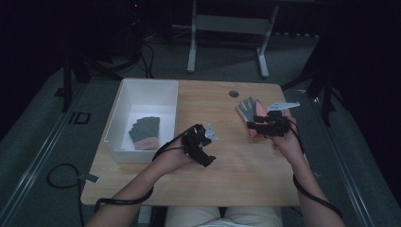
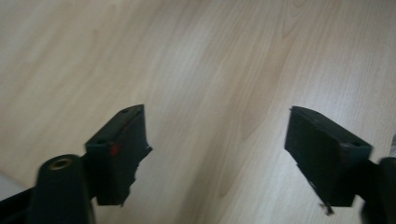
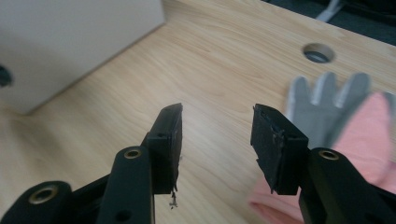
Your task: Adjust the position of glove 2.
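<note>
- Dark room all around, with a light wooden surface (image 1: 236, 156) in the middle and table legs visible past its far edge.
- Left claw (image 2: 217, 154) is spread wide with nothing but bare wood between its jaws; no earlier shot here, so I'll just say it's empty.
- Off to that claw's left sits a white bin (image 1: 124, 101) with a grey glove (image 1: 145, 132) lying flat inside, pinkish cuff toward the person.
- Right claw (image 3: 217, 140) has a medium gap and it's empty too, just wood grain showing between the jaws.
- Second glove (image 3: 345, 121), grey fingers and pink cuff, lies on the surface just to the right of the right claw, partly behind its right jaw. Can't tell if that jaw touches it.
- Round cable hole (image 3: 319, 52) in the surface sits beyond that glove.
</note>
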